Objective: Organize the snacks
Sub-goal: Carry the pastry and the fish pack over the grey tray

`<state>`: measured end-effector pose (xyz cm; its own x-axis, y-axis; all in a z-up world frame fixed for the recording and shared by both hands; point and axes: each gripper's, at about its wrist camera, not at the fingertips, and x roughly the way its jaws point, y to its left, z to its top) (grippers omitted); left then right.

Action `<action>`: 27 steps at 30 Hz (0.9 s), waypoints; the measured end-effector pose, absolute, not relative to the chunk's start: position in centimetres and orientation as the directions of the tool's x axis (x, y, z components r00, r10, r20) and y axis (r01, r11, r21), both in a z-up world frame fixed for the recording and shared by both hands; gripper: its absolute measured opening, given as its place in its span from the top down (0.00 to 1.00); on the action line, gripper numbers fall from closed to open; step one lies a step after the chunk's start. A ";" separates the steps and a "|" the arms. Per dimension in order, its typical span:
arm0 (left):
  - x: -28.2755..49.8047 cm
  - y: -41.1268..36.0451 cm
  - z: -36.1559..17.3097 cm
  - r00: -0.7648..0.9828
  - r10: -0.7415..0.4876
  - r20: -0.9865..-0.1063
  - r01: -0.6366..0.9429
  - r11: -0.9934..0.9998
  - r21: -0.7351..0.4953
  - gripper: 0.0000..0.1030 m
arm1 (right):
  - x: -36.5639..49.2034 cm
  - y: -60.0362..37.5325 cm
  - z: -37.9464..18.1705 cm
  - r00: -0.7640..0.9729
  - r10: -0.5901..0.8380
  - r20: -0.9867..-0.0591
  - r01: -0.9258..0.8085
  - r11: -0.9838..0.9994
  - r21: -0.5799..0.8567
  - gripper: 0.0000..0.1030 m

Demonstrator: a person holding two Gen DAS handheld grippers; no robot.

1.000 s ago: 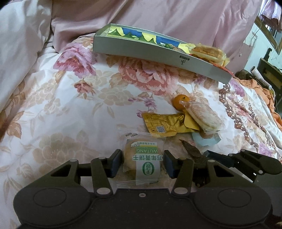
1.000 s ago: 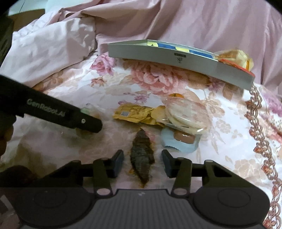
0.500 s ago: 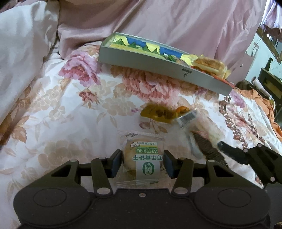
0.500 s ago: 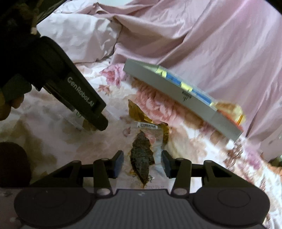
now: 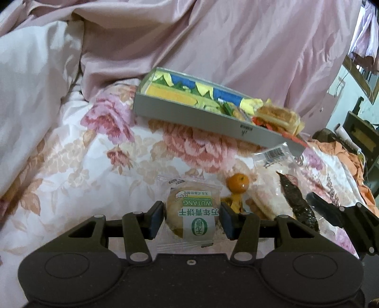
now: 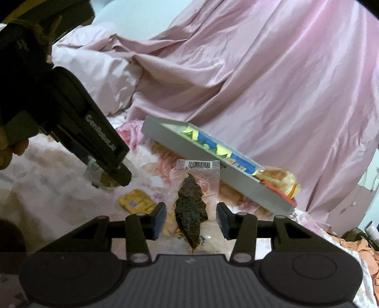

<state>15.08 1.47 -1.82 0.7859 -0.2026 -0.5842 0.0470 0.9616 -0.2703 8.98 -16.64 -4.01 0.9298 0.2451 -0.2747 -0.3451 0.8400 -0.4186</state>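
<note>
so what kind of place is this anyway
Most likely a bedroom, with the work done on a bed: a floral quilt serves as the surface, a rumpled pink sheet is piled behind the grey snack tray, and clothes hang at the far right.

Dim, warm indoor light is cast throughout. Edges are bent by fisheye distortion. Fabric beyond the grippers is slightly blurred.

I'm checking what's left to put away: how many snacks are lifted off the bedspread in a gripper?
2: the round biscuit packet in the left gripper, the dark dried snack in the right gripper. Others may be hidden.
</note>
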 end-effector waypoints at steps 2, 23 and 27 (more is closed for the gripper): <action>15.3 1.5 -1.4 0.792 -0.199 -0.577 0.044 0.961 -0.272 0.49 | 9.2 -17.0 -3.6 0.936 0.239 -0.259 -0.332 0.848 -0.414 0.51; 27.1 -2.2 5.1 0.863 -0.180 -0.472 0.069 0.967 -0.244 0.49 | 19.7 -21.8 1.1 0.981 0.176 -0.084 -0.193 0.932 -0.307 0.51; 30.6 -3.4 5.4 0.860 -0.192 -0.473 0.076 0.964 -0.253 0.49 | 22.2 -22.1 1.4 0.976 0.200 -0.082 -0.214 0.941 -0.263 0.51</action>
